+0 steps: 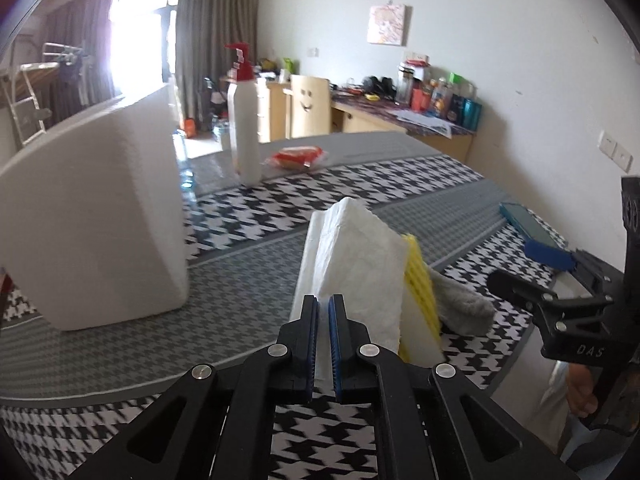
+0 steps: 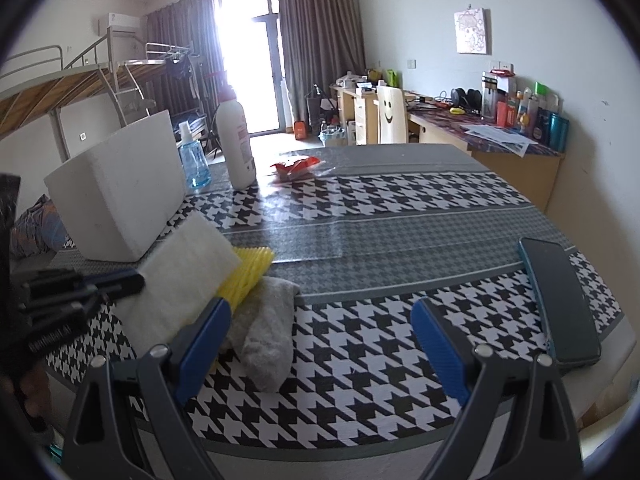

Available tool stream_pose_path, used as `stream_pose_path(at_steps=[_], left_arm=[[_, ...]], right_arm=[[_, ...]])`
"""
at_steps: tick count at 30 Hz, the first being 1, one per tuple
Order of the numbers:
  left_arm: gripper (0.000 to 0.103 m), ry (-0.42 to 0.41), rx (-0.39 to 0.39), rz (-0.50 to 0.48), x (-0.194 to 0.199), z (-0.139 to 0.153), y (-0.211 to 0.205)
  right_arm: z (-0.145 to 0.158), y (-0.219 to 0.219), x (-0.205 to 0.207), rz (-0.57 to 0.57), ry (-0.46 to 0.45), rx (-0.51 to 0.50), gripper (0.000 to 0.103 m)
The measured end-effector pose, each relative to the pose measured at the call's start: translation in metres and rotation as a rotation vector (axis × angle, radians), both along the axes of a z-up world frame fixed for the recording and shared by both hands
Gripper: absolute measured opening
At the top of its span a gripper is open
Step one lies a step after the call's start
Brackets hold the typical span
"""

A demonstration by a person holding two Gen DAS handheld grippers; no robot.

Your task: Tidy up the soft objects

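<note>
White cloth sits pinched in the closed left hand-held gripper, against a yellow sponge. Right hand-held gripper gapes wide, holding nothing, over the counter.

White spray bottle with red trigger stands upright on the houndstooth tablecloth; blue-liquid bottle just beside it. Red-orange packet lies near the bottle. Phone lies flat at the right table edge. Chair with smiley face stands behind the table
</note>
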State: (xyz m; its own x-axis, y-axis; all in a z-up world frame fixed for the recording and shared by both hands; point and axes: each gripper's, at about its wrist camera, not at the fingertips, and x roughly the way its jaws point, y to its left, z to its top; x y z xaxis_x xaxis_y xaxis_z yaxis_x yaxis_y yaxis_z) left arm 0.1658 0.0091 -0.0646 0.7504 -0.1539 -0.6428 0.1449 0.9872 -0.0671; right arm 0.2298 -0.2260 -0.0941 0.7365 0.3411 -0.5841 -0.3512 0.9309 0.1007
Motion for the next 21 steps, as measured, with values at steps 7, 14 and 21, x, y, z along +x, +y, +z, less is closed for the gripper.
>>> stream_pose_path(at_steps=[7, 14, 21], left_arm=[[0.007, 0.022, 0.025, 0.041, 0.000, -0.007, 0.009], [0.055, 0.064, 0.040, 0.044, 0.003, -0.018, 0.009], [0.075, 0.086, 0.053, 0.037, 0.010, -0.024, 0.006]], right_arm=[[-0.008, 0.010, 0.000, 0.022, 0.032, -0.024, 0.094], [-0.016, 0.018, 0.005, 0.043, 0.072, -0.050, 0.081], [-0.022, 0.023, 0.008, 0.060, 0.106, -0.062, 0.064]])
